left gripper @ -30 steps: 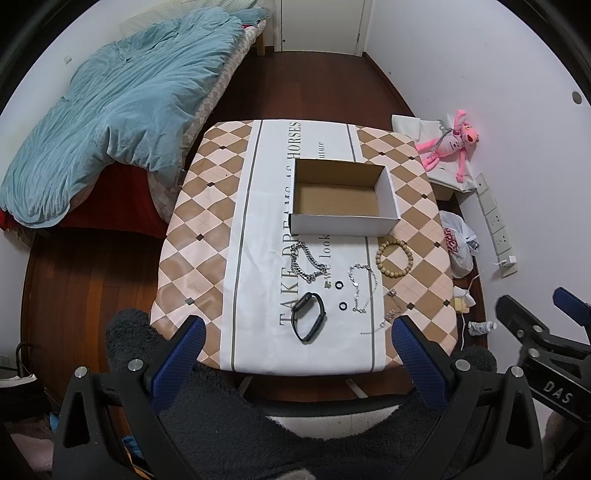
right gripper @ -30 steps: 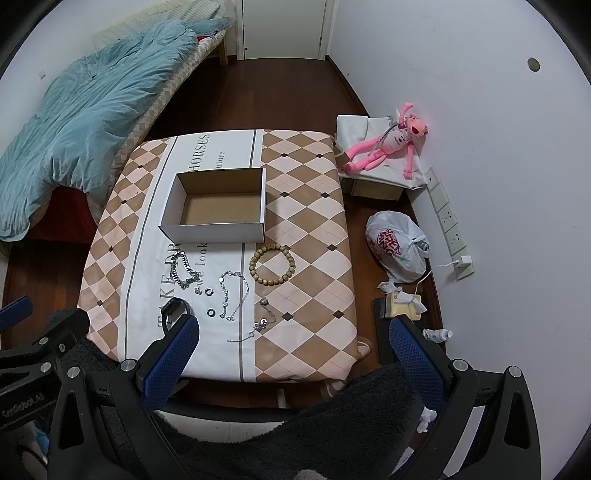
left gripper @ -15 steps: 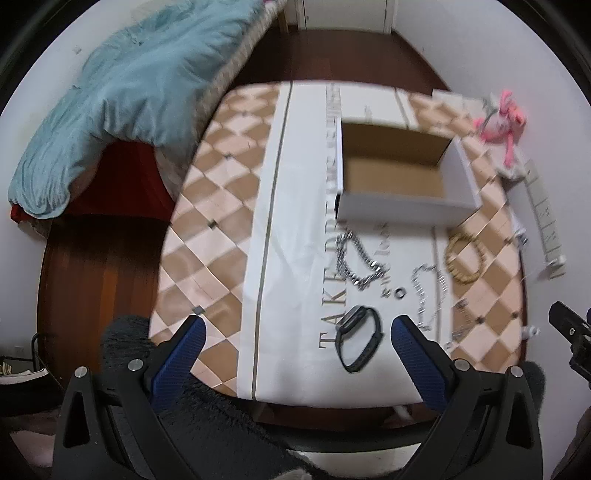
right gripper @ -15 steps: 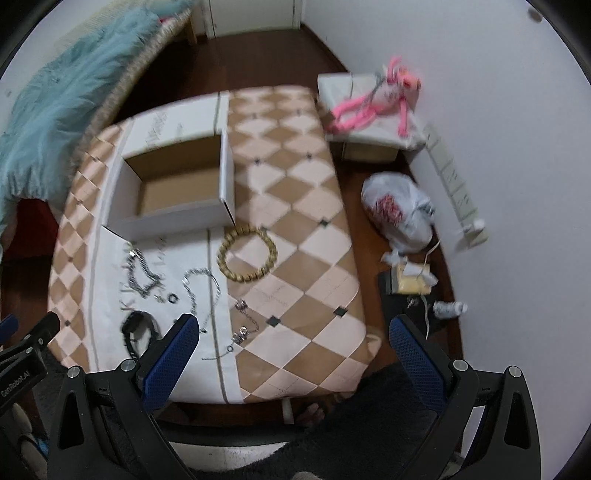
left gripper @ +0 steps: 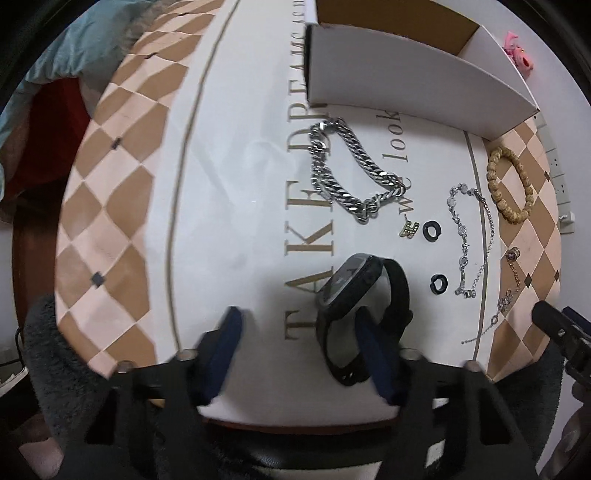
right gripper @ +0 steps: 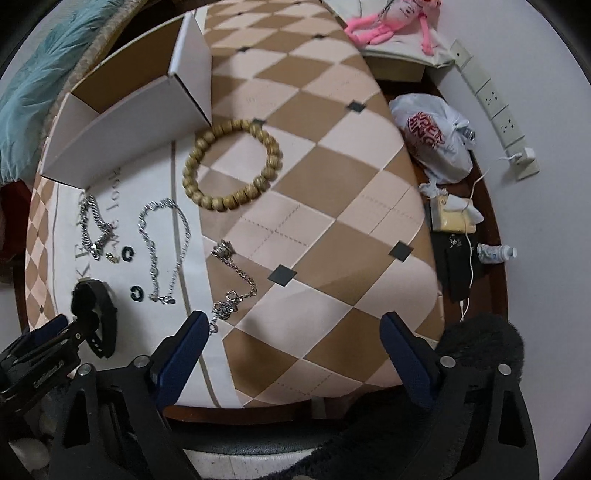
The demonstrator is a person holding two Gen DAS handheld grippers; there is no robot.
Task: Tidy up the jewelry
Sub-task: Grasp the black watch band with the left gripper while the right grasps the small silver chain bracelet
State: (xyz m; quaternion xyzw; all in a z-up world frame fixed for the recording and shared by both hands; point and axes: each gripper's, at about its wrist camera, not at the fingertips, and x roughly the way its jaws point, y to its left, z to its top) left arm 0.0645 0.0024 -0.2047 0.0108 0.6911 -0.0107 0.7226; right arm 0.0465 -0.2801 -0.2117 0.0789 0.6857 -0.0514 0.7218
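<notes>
Jewelry lies on the table in front of an open cardboard box (left gripper: 413,77) (right gripper: 122,122). A black smartwatch (left gripper: 360,295) (right gripper: 96,306) lies nearest. My left gripper (left gripper: 299,332) is open and low over the table; its right finger sits inside the watch band loop. Beyond lie a heavy silver chain (left gripper: 343,173), a thin silver bracelet (right gripper: 164,240), two black rings (left gripper: 431,230) (left gripper: 438,284), a small gold charm (left gripper: 408,229), a wooden bead bracelet (right gripper: 231,166) and a pendant chain (right gripper: 232,280). My right gripper (right gripper: 291,339) is open and empty over the front edge, its left finger beside the pendant chain.
A checkered cloth (right gripper: 332,184) covers the table. A white plastic bag (right gripper: 436,136), small clutter and a power strip (right gripper: 495,110) lie on the floor at right by the wall. A pink plush toy (right gripper: 391,22) sits beyond. A bed with a teal duvet (left gripper: 55,66) is at left.
Both grippers have dropped from high above the table to just over its front edge. The left gripper's jaws have narrowed and now stand at the smartwatch.
</notes>
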